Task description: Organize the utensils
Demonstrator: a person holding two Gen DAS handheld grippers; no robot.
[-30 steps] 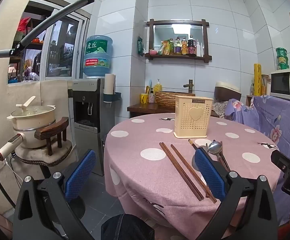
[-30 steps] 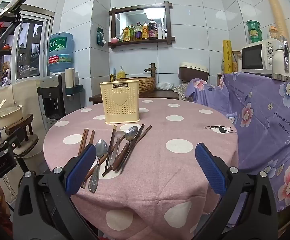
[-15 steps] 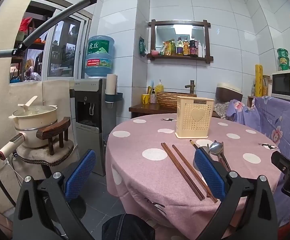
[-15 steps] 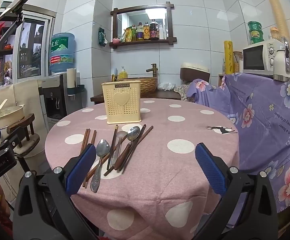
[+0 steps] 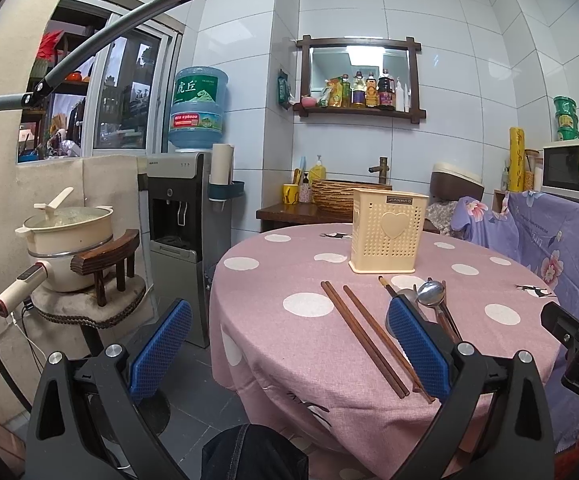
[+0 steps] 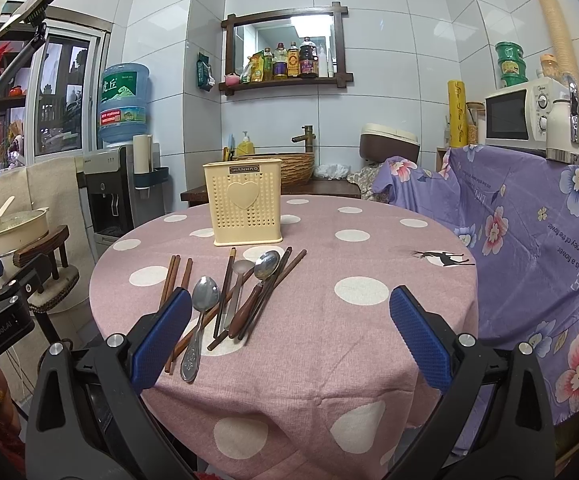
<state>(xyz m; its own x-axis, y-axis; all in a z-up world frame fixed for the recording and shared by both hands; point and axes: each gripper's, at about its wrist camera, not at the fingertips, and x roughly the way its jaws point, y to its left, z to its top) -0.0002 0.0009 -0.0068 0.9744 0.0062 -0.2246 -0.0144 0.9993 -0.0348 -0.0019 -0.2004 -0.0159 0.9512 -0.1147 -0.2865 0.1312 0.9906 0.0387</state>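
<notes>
Nearest the cameras, both grippers hung short of the table with nothing between their blue pads. The right gripper (image 6: pixel 289 332) had its fingers spread wide, straddling the near edge of the round table (image 6: pixel 369 360) in its pink spotted cloth. The left gripper (image 5: pixel 289 344) was likewise spread, off the table's left side, one pad over the floor and the other in front of the cutlery.

Just beyond the right gripper's left pad lay the loose utensils. A steel spoon (image 6: pixel 199 316) lay closest, its bowl pointing away. Beside it a pair of brown chopsticks (image 5: pixel 361 336) ran side by side towards the table edge. Further in lay a crossed heap: a wooden-handled spoon (image 6: pixel 259 284), what appeared to be a third spoon or small ladle (image 6: pixel 241 270), though it was half buried and hard to tell, and more dark chopsticks (image 6: pixel 273 292) fanned over one another.

Behind the heap, well clear of it, stood the cream perforated holder (image 6: pixel 245 204), upright and seemingly empty, though its inside was not visible.

By my judgement the sorting had not begun; this was the approach before a first pick. The next move called for lowering one gripper over a single, unburied piece, the near spoon or the separate chopstick pair, closing on its handle, then carrying it up and dropping it upright into the holder.
</notes>
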